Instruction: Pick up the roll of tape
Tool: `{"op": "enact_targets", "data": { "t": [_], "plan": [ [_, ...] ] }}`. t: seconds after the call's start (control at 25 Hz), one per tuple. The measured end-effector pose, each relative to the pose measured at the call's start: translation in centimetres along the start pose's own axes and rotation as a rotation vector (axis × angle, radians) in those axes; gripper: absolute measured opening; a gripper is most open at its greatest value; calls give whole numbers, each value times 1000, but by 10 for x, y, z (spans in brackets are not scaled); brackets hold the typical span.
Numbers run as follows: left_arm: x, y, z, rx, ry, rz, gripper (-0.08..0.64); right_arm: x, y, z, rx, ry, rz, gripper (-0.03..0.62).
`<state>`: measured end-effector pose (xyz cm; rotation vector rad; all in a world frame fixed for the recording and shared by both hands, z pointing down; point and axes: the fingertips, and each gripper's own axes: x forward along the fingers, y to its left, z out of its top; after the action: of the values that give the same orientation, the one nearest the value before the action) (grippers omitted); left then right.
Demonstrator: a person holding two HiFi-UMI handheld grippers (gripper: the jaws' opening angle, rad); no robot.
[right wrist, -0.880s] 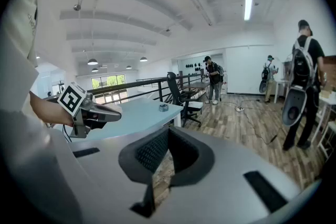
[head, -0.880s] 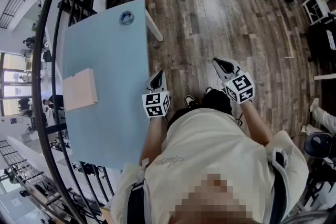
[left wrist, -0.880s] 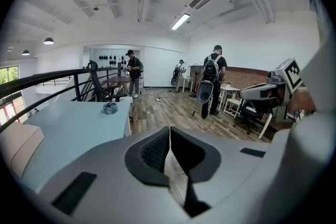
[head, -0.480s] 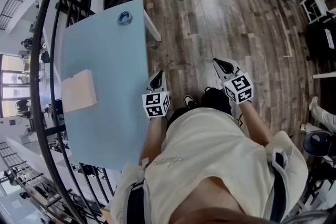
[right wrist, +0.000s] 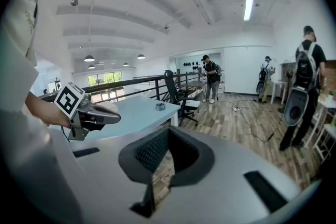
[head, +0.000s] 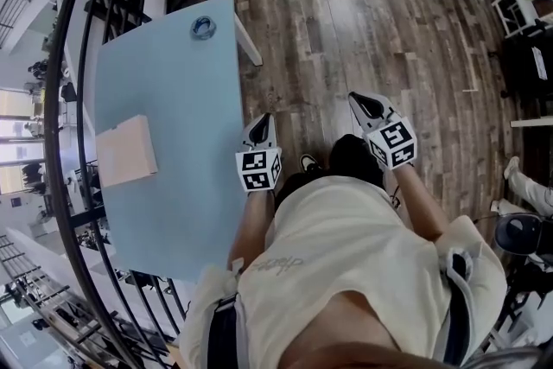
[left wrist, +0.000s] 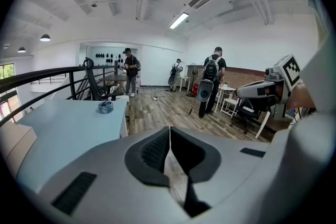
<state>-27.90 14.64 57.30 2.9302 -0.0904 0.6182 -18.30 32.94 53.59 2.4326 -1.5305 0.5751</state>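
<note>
On the table [head: 181, 203] lie box [head: 126, 152] and roll of tape [head: 204, 28]; left gripper [head: 261, 126] and right gripper [head: 361, 104] hang closed, empty.

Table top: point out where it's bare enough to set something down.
The light blue table is bare between the roll of tape at its far corner and the tan box by its left edge, and from the box to the near end. Nowhere is crowded.

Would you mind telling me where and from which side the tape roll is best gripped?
The tape roll lies flat at the table corner, hole up. I would come from above, one finger in the hole and one outside, pinching the ring wall. The left gripper, nearer the table, is shut and must open first.
</note>
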Motion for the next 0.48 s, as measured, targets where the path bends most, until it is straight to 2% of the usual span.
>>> {"op": "enact_targets", "data": {
  "t": [0.2, 0.36, 0.48],
  "plan": [
    [8, -6, -5, 20, 16, -19, 29, 3, -3, -2, 10, -9, -5, 6],
    [10, -12, -2, 30, 23, -42, 134, 1, -7, 2, 13, -19, -14, 6],
    [9, -12, -1, 35, 25, -38, 134, -2, -8, 3, 16, -19, -17, 6]
  ]
}}
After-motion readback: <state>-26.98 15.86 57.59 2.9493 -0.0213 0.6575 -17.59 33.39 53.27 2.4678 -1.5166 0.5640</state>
